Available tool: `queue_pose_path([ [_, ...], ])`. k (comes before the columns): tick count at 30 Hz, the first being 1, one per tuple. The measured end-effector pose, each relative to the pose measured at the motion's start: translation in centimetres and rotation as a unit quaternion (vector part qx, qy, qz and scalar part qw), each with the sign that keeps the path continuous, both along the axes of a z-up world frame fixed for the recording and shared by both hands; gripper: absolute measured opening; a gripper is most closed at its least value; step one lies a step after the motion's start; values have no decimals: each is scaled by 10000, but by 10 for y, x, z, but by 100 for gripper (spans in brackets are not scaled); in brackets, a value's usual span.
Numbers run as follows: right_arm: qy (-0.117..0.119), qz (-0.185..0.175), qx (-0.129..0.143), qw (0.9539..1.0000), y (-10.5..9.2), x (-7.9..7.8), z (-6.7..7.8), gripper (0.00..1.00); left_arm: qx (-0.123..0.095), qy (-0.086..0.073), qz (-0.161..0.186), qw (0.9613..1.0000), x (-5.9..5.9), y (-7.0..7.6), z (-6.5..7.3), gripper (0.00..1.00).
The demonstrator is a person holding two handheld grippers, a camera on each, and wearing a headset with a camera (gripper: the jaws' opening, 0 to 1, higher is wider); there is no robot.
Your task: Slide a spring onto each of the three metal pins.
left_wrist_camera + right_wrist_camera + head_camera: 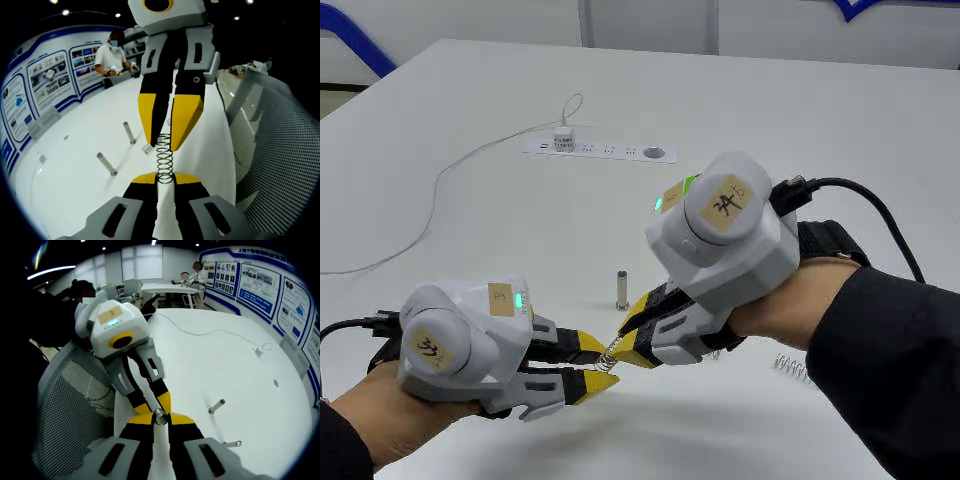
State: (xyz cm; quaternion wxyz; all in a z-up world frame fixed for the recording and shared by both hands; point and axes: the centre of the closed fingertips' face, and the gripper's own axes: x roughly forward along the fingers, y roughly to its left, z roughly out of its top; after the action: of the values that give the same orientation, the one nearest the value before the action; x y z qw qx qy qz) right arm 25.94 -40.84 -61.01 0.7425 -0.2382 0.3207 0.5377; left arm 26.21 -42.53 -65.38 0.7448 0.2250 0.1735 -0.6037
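Note:
A thin metal spring [607,358] spans the gap between my two grippers, which face each other tip to tip above the white table [500,210]. My left gripper [596,366] is shut on one end of the spring [164,159]. My right gripper [626,344] is shut on the other end [159,416], and its yellow fingers [186,119] come down from the top of the left gripper view. I cannot tell if a pin runs inside the spring. One metal pin [622,290] stands just beyond the tips. Two pins [129,133] [106,164] and a loose spring [147,148] stand on the table behind.
Another spring [792,367] lies by my right sleeve. A white power strip [605,150] with a plugged charger [563,137] and a trailing cable sits further back. A mesh chair [270,150] stands at the table's edge. People stand in the background.

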Motion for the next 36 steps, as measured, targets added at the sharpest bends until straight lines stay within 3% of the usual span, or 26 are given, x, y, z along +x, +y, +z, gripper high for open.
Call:
queue_pose_path([
  [16,-212,-16,258,9994,12,4,9,11,-156,67,19,9999,-1,-4,5,11],
  [25,-235,4,250,9994,13,4,7,11,-208,139,45,9997,-1,-4,4,12],
  [36,-228,-86,249,9994,10,11,9,11,-526,352,378,9973,10,6,11,19],
])
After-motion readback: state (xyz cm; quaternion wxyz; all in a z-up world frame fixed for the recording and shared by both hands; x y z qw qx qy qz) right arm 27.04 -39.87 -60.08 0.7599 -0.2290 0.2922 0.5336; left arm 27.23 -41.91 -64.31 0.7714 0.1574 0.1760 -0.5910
